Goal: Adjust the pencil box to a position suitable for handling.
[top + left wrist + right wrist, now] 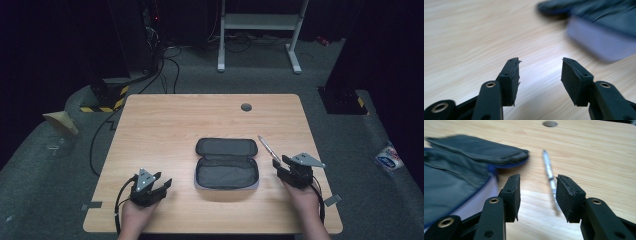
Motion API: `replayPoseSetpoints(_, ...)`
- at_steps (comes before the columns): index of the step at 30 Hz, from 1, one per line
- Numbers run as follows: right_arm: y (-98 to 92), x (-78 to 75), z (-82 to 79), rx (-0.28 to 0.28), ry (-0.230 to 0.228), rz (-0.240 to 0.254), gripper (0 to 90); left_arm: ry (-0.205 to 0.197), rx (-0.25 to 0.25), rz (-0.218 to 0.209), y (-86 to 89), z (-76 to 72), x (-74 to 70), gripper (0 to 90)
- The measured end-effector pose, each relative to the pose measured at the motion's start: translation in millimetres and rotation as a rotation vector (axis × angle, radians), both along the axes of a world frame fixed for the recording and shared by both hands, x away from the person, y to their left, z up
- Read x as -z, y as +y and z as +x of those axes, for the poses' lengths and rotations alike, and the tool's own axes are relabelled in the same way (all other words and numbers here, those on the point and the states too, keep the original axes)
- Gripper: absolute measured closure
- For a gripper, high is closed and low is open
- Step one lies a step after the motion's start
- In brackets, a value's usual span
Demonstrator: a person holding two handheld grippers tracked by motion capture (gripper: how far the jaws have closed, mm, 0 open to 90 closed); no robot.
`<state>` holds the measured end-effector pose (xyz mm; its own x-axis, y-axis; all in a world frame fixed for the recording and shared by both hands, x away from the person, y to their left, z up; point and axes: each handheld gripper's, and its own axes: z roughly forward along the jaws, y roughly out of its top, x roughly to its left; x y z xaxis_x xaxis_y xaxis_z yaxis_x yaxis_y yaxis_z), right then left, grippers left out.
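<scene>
So far, judging from the high view, little of the work looks done: the pencil case lies unzipped and spread open in the middle of the worktop, its cavity apparently empty, and the pen still lies on the wood just beside the case's right end. Getting the pen into the case and closing it would seem to be what is left. The left hand-held gripper sits near the front left of the worktop, well apart from the case; the right hand-held gripper hovers just behind the pen's near end. Bare wood lies all around the case, so there is ample room to move, though the right gripper works fairly near the right edge.

From the left gripper view, the left hand-held gripper stands roughly half open with nothing between its pads, only worktop beneath. The case shows blurred at upper right, a clear run of wood between.

From the right gripper view, the right hand-held gripper is parted and holds nothing. The pen lies on the wood, running away from the gap, its near end close against the right-hand pad; whether it touches I cannot tell. The case lies close on the left, leaving a narrow lane.
</scene>
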<state>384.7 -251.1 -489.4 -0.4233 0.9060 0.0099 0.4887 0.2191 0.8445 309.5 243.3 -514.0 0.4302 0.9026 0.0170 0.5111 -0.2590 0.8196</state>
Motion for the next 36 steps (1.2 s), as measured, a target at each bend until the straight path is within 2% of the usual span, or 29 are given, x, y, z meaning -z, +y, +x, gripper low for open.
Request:
replayPoseSetpoints(1, -1.6, 1.8, 3.1, 0.008, 0.004, -0.018, 54.2, 0.000, 0.000, 0.000, 0.0, 0.0, 0.0, 46.8)
replayPoseSetpoints(2, -3.2, 3.5, 6.2, 0.013, 0.007, -0.038, 54.5, 0.019, -0.040, 0.007, 11.0, -1.3, 3.4, 46.2)
replayPoseSetpoints(3, -4.5, 5.5, 8.7, 0.022, 0.014, -0.047, 55.2, 0.019, -0.040, 0.007, 11.0, -1.3, 3.4, 45.9)
replayPoseSetpoints(4, -5.9, 7.2, 11.5, 0.026, 0.019, -0.051, 56.0, 0.039, -0.069, 0.020, 20.2, -2.9, 5.7, 45.3)
replayPoseSetpoints(6, -7.7, 10.3, 15.5, 0.041, 0.036, -0.054, 57.4, 0.057, -0.092, 0.018, 26.3, -4.4, 8.5, 44.7)
replayPoseSetpoints(8, -8.4, 11.9, 17.5, 0.044, 0.041, -0.052, 59.3, 0.065, -0.100, 0.014, 28.0, -5.1, 9.9, 44.3)
replayPoseSetpoints(9, -8.7, 15.1, 21.8, 0.052, 0.055, -0.060, 60.3, 0.071, -0.103, 0.029, 29.7, -6.5, 11.6, 44.0)
replayPoseSetpoints(13, -7.4, 20.9, 29.0, 0.049, 0.086, -0.059, 58.5, 0.073, -0.114, 0.039, 30.2, -9.6, 12.7, 42.9)
replayPoseSetpoints(17, -4.5, 27.1, 33.7, 0.060, 0.100, -0.099, 58.7, 0.080, -0.108, 0.052, 29.1, -12.1, 13.8, 41.4)
replayPoseSetpoints(20, -5.6, 31.2, 37.6, 0.071, 0.123, -0.097, 59.0, 0.084, -0.104, 0.048, 29.1, -12.9, 14.0, 39.6)
replayPoseSetpoints(22, -6.2, 32.0, 39.4, 0.069, 0.123, -0.098, 59.6, 0.073, -0.098, 0.054, 27.6, -15.0, 14.4, 39.2)
replayPoseSetpoints(27, -4.4, 32.2, 39.9, 0.066, 0.127, -0.110, 62.1, 0.080, -0.092, 0.057, 28.0, -15.8, 14.1, 38.9)
replayPoseSetpoints(28, -2.9, 32.3, 39.7, 0.061, 0.129, -0.124, 64.5, 0.077, -0.095, 0.052, 27.1, -15.9, 14.2, 39.0)
replayPoseSetpoints(32, -0.2, 32.3, 37.7, 0.054, 0.129, -0.125, 73.1, 0.071, -0.082, 0.057, 26.3, -16.4, 12.4, 39.3)
replayPoseSetpoints(36, 2.2, 31.7, 34.5, 0.046, 0.130, -0.139, 73.4, 0.071, -0.080, 0.055, 26.8, -14.4, 10.6, 39.3)
